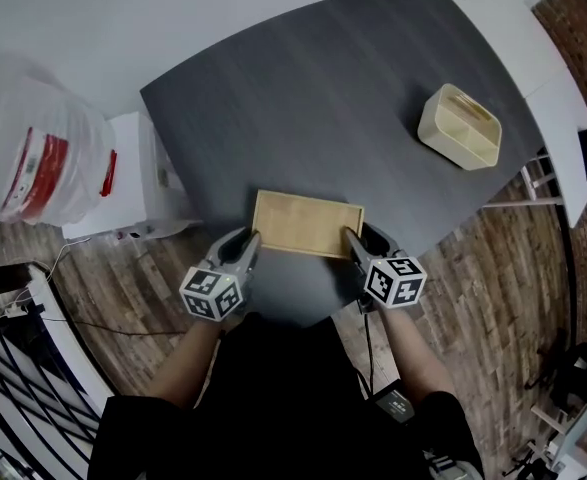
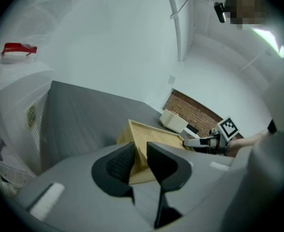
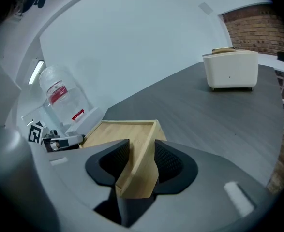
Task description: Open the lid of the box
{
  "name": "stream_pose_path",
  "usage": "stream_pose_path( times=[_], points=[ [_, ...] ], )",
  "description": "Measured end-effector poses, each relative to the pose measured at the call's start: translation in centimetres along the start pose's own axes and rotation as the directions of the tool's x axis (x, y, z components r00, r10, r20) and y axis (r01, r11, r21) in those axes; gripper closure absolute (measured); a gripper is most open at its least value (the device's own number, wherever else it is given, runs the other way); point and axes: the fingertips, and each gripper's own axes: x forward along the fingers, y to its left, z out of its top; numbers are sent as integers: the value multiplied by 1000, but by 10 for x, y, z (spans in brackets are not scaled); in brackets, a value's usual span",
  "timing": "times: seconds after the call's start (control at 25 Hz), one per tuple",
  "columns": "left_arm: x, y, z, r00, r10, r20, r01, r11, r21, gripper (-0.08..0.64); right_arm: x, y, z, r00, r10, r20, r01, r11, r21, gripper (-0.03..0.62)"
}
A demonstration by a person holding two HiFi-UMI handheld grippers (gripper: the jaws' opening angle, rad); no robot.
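Two grippers meet at the near edge of the dark grey bench (image 1: 323, 118), where you hold a shallow wooden box (image 1: 308, 223) by its short ends. Your left gripper (image 1: 250, 240) is clamped narrow on the box's left wall, close to a corner. Your right gripper (image 1: 353, 240) pinches the right wall at its corner, with wood filling the gap between its pads. The box lies lengthwise along the near edge, its raised rim and pale inside facing up. Whether it rests on the bench or is lifted clear cannot be told. Toward the far right corner stands a cream caddy (image 1: 460, 126) with a handle bar, well apart from the box. Off the bench's left edge, a white cabinet (image 1: 138, 188) carries a clear plastic bag (image 1: 43, 158) with red print.
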Motion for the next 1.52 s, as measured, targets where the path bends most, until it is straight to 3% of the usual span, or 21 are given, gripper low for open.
stream_pose_path(
  times=[0.2,0.4,0.52,0.64,0.8,1.04,1.28,1.52],
  points=[
    [-5,0,-5,1000,13,-18,-13,1000,-12,483,6,-1,6,1000,8,18,-8,1000,1,448],
    [3,6,5,999,27,-31,-25,997,66,488,8,0,7,1000,16,16,-16,1000,-7,436],
    [16,9,9,999,26,-47,-22,997,73,449,8,-2,6,1000,10,24,-11,999,38,425],
    [21,15,9,998,37,-56,-35,999,30,443,8,-4,3,999,36,27,-39,993,115,421],
    [18,21,11,998,40,-39,-43,996,-73,448,5,-7,4,992,104,65,-116,969,219,461],
    [18,23,10,999,29,-36,-34,990,-139,445,1,-12,4,983,156,96,-179,934,308,500],
    [18,24,10,999,29,-36,-34,989,-145,439,-5,-24,3,977,171,127,-207,900,384,511],
    [18,25,11,999,32,-34,-36,990,-135,439,-23,-53,0,978,134,160,-195,860,472,517]
  ],
)
